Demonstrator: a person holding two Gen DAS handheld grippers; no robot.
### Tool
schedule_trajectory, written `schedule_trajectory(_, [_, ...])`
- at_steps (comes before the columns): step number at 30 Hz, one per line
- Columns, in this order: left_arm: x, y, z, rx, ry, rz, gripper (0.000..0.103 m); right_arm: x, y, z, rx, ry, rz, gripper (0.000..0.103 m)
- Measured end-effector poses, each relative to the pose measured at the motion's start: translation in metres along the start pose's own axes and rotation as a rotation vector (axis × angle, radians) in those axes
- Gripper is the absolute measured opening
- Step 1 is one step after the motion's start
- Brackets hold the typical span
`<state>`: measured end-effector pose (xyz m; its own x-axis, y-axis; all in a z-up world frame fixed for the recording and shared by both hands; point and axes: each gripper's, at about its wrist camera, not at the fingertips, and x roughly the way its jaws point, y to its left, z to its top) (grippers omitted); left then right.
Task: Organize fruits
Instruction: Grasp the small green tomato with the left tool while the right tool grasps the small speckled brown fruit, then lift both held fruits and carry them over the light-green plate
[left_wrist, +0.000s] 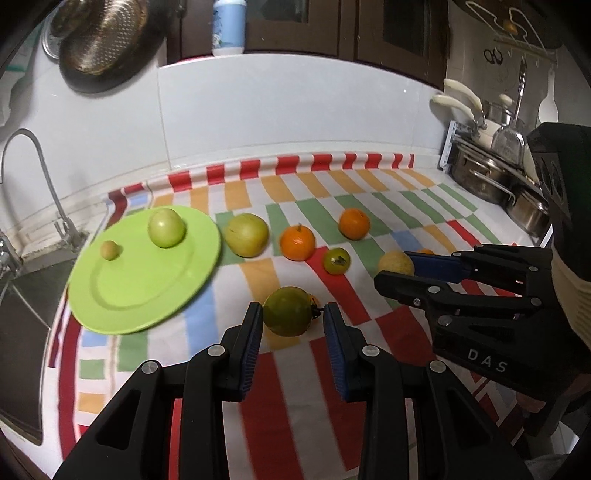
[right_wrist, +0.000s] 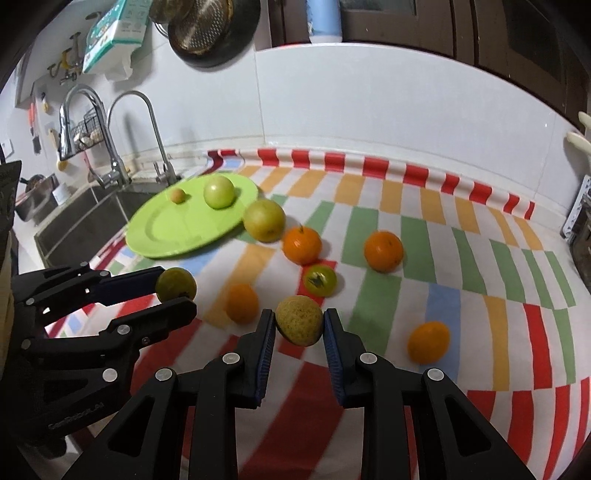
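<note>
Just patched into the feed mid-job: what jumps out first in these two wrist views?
Both grippers hold fruit at once: the left gripper clasps a dark green fruit, and the right gripper clasps a yellowish speckled fruit. At the sink end of the striped cloth, a bright green plate carries two pale green fruits, while oranges lie scattered on the cloth.

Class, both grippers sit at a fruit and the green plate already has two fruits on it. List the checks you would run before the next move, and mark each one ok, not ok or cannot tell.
1. Left gripper brackets the dark green fruit, jaws on both sides: ok.
2. Left jaws actually pressing that fruit: cannot tell; a gap shows on one side.
3. Right gripper brackets the yellow speckled fruit: ok.
4. Green plate has bare space for more fruit: ok.
5. Both held fruits lifted off the striped cloth: cannot tell.
</note>
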<state>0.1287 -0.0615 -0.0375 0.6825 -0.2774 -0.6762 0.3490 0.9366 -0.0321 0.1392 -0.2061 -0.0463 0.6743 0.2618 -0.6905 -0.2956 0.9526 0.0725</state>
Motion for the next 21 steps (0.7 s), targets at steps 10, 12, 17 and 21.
schedule_trajectory(10, [-0.027, 0.045, 0.006, -0.028, -0.048, 0.037, 0.034, -0.010, 0.044, 0.030, 0.002, -0.085, 0.026, 0.028])
schedule_trajectory(12, [-0.030, 0.056, 0.007, -0.034, -0.054, 0.052, 0.034, -0.009, 0.054, 0.035, -0.005, -0.094, 0.032, 0.028])
schedule_trajectory(17, [-0.032, 0.083, 0.010, -0.061, -0.055, 0.076, 0.034, -0.002, 0.073, 0.047, -0.009, -0.114, 0.043, 0.028])
schedule_trajectory(21, [-0.034, 0.102, 0.012, -0.072, -0.062, 0.105, 0.034, 0.005, 0.086, 0.057, -0.020, -0.127, 0.047, 0.028])
